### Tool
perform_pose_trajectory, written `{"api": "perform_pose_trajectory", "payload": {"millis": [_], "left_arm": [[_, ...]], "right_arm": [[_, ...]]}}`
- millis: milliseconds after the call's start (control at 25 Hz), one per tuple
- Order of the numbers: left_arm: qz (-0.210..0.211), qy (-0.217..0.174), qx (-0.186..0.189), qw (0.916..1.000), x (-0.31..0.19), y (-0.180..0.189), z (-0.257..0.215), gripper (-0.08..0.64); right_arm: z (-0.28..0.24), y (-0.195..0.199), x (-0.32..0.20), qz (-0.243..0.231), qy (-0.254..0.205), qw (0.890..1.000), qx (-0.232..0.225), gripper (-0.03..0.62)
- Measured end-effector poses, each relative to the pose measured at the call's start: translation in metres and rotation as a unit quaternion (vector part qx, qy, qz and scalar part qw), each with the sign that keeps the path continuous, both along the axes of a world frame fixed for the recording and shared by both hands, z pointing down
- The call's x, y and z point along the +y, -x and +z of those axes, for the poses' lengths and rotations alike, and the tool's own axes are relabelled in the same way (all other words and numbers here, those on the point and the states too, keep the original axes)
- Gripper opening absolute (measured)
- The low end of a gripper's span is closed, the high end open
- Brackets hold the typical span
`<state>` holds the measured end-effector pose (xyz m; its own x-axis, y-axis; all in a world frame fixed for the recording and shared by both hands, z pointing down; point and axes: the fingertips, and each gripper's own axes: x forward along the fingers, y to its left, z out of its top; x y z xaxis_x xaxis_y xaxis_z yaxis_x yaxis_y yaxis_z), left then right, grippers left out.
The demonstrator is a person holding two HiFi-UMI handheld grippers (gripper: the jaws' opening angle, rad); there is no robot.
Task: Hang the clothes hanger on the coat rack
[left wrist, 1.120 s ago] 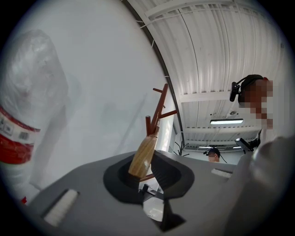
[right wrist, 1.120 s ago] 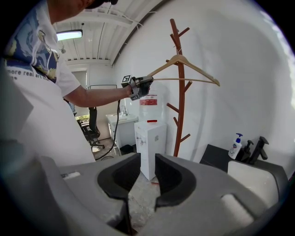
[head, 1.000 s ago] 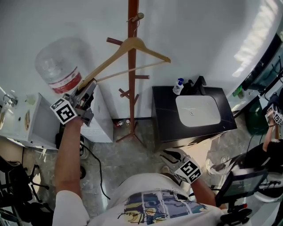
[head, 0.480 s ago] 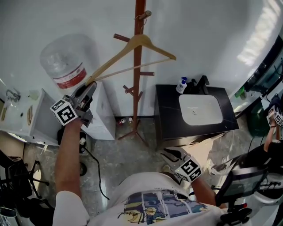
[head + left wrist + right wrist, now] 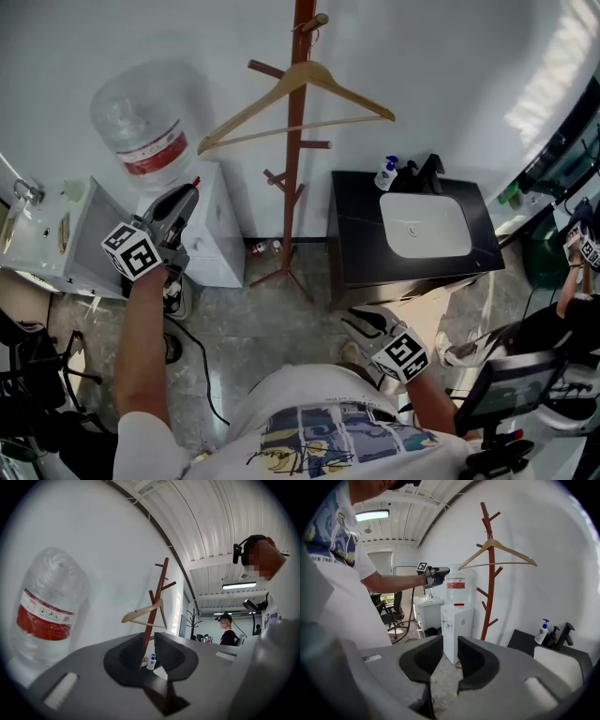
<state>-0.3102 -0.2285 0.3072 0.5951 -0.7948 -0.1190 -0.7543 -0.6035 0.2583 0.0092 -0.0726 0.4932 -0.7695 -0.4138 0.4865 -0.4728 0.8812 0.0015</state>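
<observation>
The wooden clothes hanger [image 5: 253, 110] hangs by its hook from a top peg of the reddish-brown coat rack [image 5: 294, 187], tilted with its left end lower. It also shows in both gripper views: hanger [image 5: 145, 612], hanger [image 5: 511, 551]. My left gripper [image 5: 190, 190] is below and left of the hanger's left end, apart from it. Its jaws stand a narrow gap apart with nothing between them, and it points toward the coat rack [image 5: 157, 597]. My right gripper [image 5: 356, 322] is held low near my body, open and empty.
A white water dispenser [image 5: 214, 239] with a large bottle [image 5: 141, 131] stands left of the rack. A black counter [image 5: 352, 234] with a white basin and a soap bottle [image 5: 386, 173] stands to the right. A person [image 5: 228, 630] stands far off.
The left gripper was at the hanger's left end; it has since dropped down and back, away from it. The hanger now hangs alone on the rack. The right gripper stayed put.
</observation>
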Motion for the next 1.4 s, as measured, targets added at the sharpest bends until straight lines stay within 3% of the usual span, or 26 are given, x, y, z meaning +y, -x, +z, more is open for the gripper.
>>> {"api": "perform_pose_trajectory", "payload": {"millis": [400, 760, 1040, 1400], "left_arm": [[0.001, 0.021, -0.077, 0.9968, 0.069, -0.052, 0.037, 0.048], [0.060, 0.058, -0.131, 0.9879, 0.137, -0.150, 0.075, 0.037], [0.123, 0.058, -0.129, 0.9822, 0.190, -0.219, 0.074, 0.021], [0.168, 0.068, -0.111, 0.9772, 0.215, -0.261, 0.084, 0.015]], "right_arm": [[-0.016, -0.002, 0.001, 0.001, -0.017, 1.000, -0.012, 0.098], [-0.046, -0.003, 0.000, 0.018, -0.046, 0.998, -0.040, 0.059], [-0.085, 0.008, 0.021, 0.012, -0.084, 0.994, -0.068, 0.028], [-0.091, 0.019, 0.032, 0.006, -0.089, 0.993, -0.076, 0.003]]}}
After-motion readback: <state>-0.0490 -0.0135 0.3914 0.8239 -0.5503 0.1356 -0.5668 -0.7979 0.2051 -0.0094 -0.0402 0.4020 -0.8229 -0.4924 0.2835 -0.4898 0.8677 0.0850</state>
